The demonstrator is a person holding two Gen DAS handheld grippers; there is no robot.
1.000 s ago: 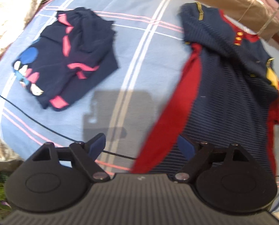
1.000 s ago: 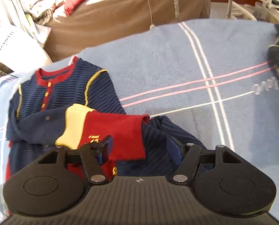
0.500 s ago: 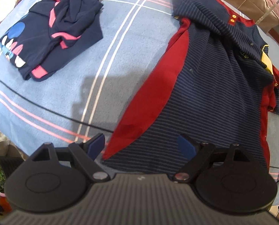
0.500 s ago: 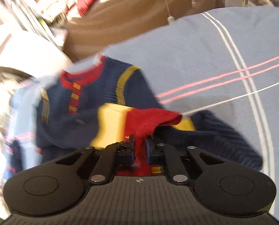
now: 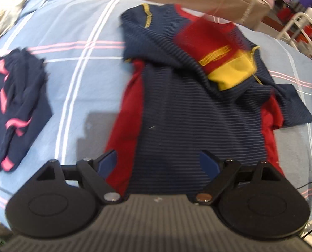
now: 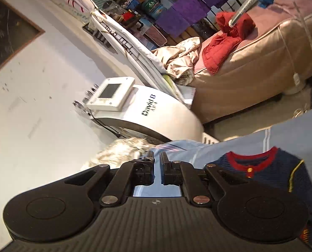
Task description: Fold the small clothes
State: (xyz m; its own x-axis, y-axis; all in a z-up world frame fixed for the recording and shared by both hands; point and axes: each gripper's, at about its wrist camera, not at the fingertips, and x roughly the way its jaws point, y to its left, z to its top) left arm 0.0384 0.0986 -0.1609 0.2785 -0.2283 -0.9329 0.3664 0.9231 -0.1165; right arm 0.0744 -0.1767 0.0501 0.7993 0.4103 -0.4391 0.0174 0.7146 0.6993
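Note:
A navy striped shirt [image 5: 189,109] with red side panels lies spread on the blue plaid bedsheet [image 5: 82,42]. Its red-and-yellow sleeve [image 5: 223,61] lies flipped over the chest, blurred. My left gripper [image 5: 158,161] is open, just above the shirt's bottom hem. My right gripper [image 6: 157,163] has its jaws nearly together with nothing visible between them. It is raised and tilted toward the room, with the shirt's red collar [image 6: 252,161] to its lower right.
A folded navy garment with pink trim [image 5: 15,113] lies at the sheet's left. A tan sofa [image 6: 250,73] with a red jacket [image 6: 225,42] stands beyond the bed. A white machine with a screen [image 6: 139,107] stands by the wall.
My right gripper closed on the red sleeve, carried it over the chest, and now has lifted away without it. My left gripper moved right, from the bare sheet to over the shirt's hem.

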